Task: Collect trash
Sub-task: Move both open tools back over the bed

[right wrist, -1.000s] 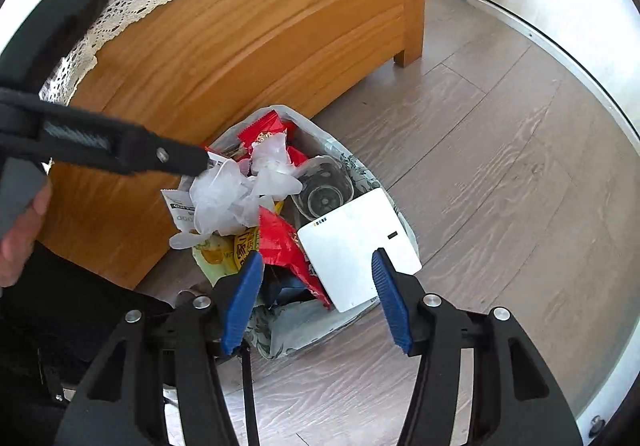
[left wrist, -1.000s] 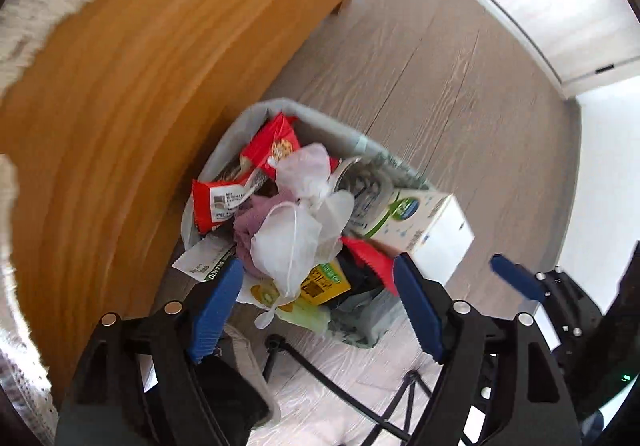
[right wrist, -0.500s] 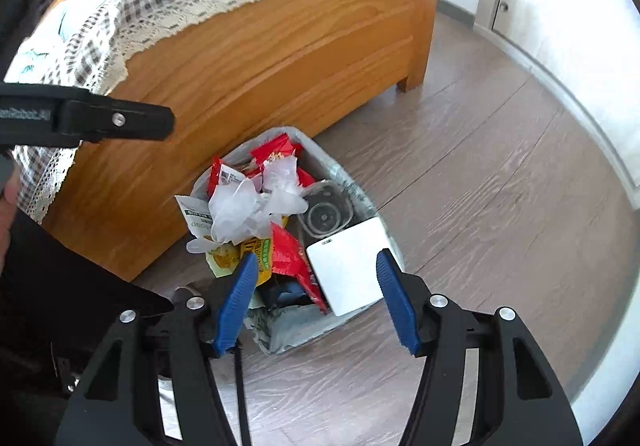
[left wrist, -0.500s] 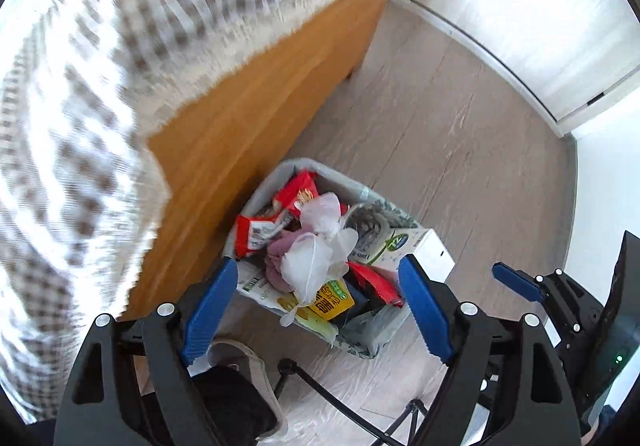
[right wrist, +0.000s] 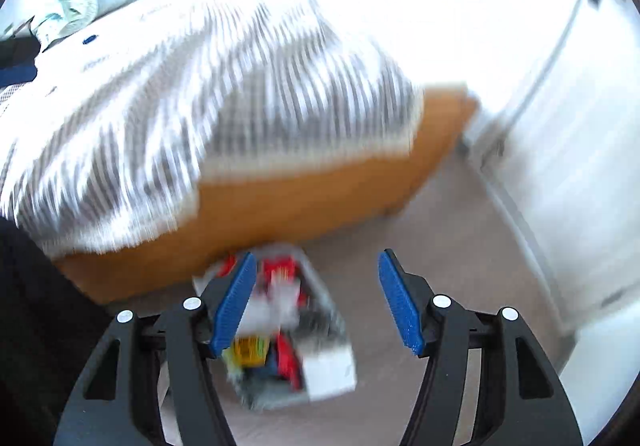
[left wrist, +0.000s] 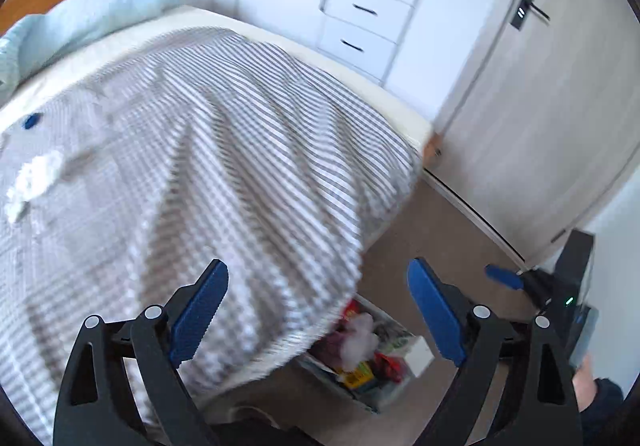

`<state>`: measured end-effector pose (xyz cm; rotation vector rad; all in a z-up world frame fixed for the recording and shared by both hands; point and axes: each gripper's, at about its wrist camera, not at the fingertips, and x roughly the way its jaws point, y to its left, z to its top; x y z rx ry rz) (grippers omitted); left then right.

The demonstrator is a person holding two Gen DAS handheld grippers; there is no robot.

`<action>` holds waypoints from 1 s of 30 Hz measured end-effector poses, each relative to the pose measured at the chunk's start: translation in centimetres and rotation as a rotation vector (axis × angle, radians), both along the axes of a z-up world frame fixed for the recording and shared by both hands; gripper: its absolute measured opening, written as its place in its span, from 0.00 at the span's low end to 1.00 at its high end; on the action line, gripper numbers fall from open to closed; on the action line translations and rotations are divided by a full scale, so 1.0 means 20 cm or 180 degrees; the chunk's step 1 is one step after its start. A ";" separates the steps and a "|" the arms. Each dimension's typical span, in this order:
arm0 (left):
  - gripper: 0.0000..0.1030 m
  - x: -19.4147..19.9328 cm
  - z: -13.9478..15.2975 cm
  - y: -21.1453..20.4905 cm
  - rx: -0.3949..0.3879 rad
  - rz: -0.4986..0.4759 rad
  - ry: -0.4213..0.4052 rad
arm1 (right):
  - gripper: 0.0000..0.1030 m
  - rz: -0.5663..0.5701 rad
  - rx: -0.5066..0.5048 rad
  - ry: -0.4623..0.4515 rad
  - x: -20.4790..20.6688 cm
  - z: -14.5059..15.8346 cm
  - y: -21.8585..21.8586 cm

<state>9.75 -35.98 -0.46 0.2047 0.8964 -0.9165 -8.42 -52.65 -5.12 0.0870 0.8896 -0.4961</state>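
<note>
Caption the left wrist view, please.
Open left tool above a checked bedspread, full trash bin on the floor below.
</note>
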 end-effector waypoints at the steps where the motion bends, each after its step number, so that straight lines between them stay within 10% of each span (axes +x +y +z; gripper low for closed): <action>1: 0.86 0.05 0.04 0.05 -0.0006 0.0042 -0.0063 | 0.61 0.0033 -0.0040 -0.0091 0.06 0.07 0.02; 9: 0.86 0.59 0.16 0.51 0.0030 0.0458 -0.0410 | 0.63 0.0575 -0.0403 -0.0405 0.50 0.43 0.29; 19: 0.83 1.55 -0.08 1.18 0.0299 0.1609 -0.0112 | 0.66 0.1157 -0.0366 -0.0500 0.97 0.51 0.59; 28: 0.61 1.83 -0.49 1.18 0.0428 0.1465 0.0119 | 0.66 0.1648 -0.0382 -0.0503 1.37 0.52 0.80; 29: 0.56 1.84 -0.52 1.16 0.0456 0.1470 0.0096 | 0.66 0.1696 -0.0359 -0.0515 1.42 0.53 0.83; 30: 0.25 1.86 -0.54 1.16 0.0455 0.1487 0.0129 | 0.66 0.1742 -0.0351 -0.0520 1.48 0.54 0.85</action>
